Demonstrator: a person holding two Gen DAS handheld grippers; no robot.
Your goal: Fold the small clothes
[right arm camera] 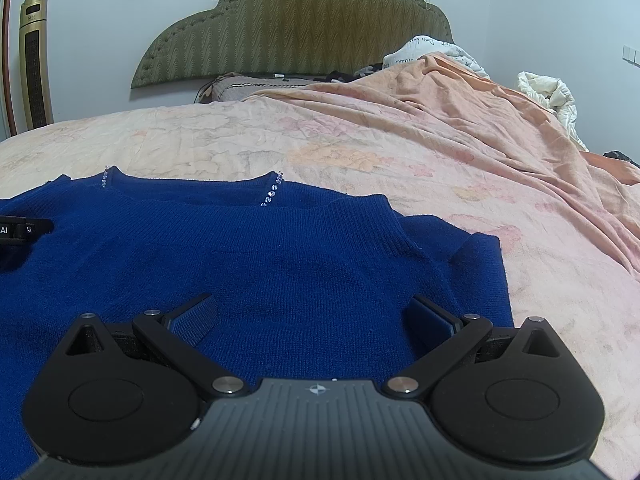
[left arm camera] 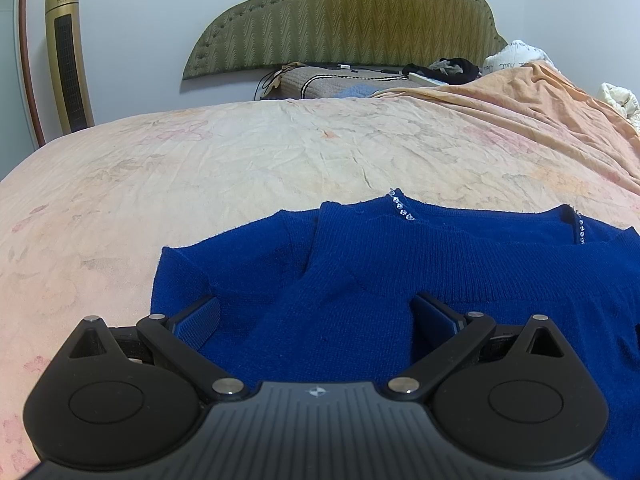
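A small royal-blue knit sweater (left arm camera: 400,264) lies flat on the bed, neckline away from me, with rhinestone trim (left arm camera: 402,207) at both sides of the collar. Its left sleeve is folded in over the body. My left gripper (left arm camera: 316,316) hovers open just above the sweater's left part, nothing between its fingers. In the right wrist view the same sweater (right arm camera: 248,256) fills the lower left, its right sleeve (right arm camera: 476,264) folded in along the edge. My right gripper (right arm camera: 314,314) stands open over the sweater's right part. A bit of the left gripper (right arm camera: 22,230) shows at the far left.
The bed sheet (left arm camera: 240,152) is pale pink with a faded floral print. An orange blanket (right arm camera: 460,100) is heaped at the right, with white bedding (right arm camera: 548,92) beyond. A green padded headboard (left arm camera: 348,16), pillows, dark clothes and a gold tower fan (left arm camera: 66,52) stand at the far end.
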